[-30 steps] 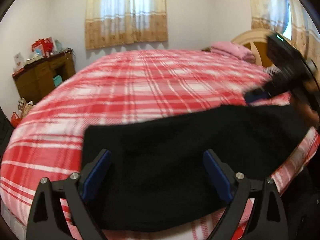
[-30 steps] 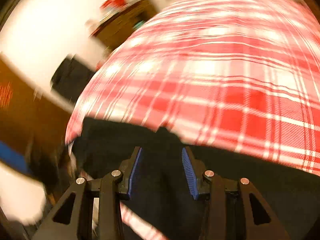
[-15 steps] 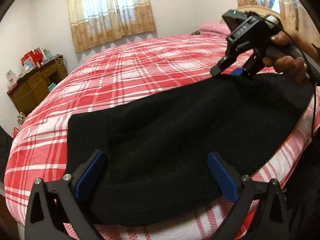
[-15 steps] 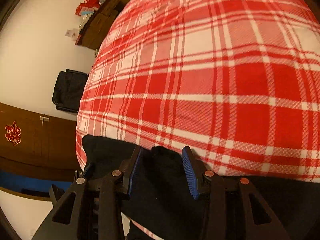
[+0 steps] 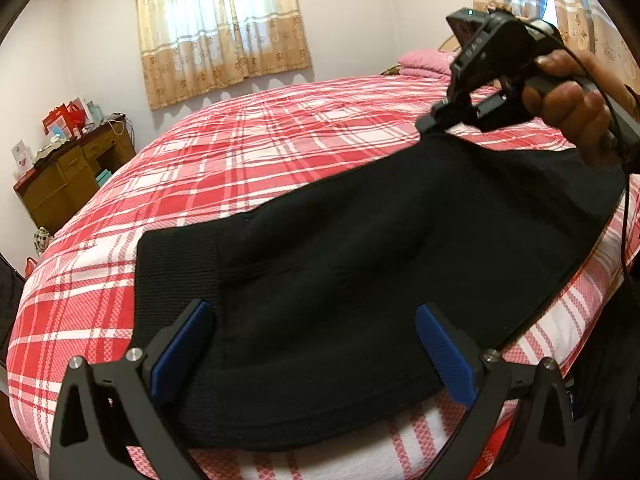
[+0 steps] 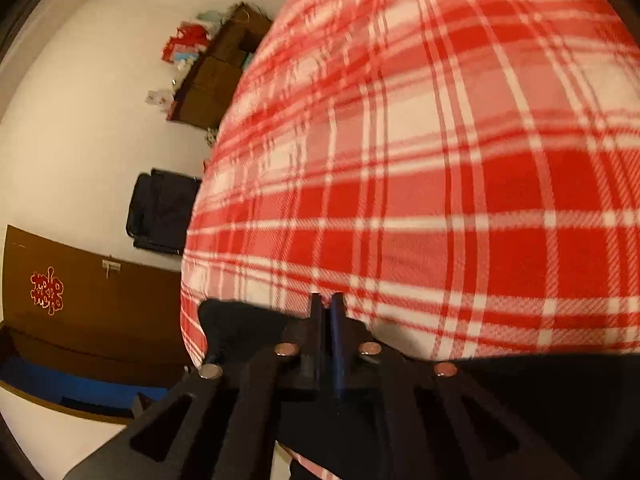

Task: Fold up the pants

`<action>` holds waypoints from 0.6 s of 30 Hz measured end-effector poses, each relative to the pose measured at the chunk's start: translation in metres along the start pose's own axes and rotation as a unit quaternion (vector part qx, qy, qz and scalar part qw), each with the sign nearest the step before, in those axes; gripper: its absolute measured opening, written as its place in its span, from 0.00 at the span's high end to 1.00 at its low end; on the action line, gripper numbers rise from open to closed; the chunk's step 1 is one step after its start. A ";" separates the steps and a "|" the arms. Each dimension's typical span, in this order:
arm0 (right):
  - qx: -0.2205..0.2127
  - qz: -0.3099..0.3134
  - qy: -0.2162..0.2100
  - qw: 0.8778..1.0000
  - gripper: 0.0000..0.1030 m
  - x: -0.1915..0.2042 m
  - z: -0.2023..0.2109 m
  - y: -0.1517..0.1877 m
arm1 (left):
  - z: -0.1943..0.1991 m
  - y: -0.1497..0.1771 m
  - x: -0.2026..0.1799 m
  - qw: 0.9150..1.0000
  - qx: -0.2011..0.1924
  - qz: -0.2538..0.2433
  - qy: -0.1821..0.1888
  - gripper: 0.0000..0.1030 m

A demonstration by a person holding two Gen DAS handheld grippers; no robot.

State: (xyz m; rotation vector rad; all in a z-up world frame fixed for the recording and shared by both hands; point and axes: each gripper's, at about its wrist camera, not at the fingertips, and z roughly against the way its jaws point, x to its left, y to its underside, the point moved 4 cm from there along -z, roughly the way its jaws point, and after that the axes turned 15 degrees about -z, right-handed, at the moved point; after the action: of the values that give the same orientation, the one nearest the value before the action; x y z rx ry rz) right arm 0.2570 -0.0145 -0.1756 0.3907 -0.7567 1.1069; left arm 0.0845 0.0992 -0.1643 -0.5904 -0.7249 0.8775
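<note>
You had the black pants (image 5: 360, 280) laid flat across the near edge of the plaid bedspread (image 5: 280, 140), ribbed waistband toward the left, which I judge was meant to give both tools a reachable edge for the first fold. Your right gripper (image 6: 327, 312) had just been closing, and the frames showed its blue pads brought together on the far edge of the cloth; in the left wrist view that edge rose in a small peak to the fingertips, so the fabric was pinched and lifted slightly off the bed. Your hand (image 5: 568, 108) gripped the handle behind it, cable trailing down. Your left gripper (image 5: 316, 344) stood at its widest, both blue pads apart over the near part of the garment close to the waistband, holding nothing; whether the tips rested on the cloth could not be determined. In my judgement the fold itself had not yet begun, with only one side secured.
</note>
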 end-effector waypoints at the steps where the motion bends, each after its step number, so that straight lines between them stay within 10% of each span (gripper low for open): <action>1: -0.002 -0.003 0.004 1.000 0.99 -0.002 0.000 -0.005 | 0.000 0.000 -0.001 1.000 0.000 -0.001 -0.001 0.00; 18: -0.011 0.023 0.044 0.999 0.97 -0.024 -0.017 -0.008 | 0.000 0.000 -0.001 1.000 -0.002 -0.004 -0.005 0.00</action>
State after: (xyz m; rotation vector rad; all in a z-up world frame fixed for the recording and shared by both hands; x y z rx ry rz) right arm 0.2640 -0.0227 -0.2040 0.3057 -0.7031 1.1508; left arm 0.0841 0.0985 -0.1641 -0.5877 -0.7376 0.8718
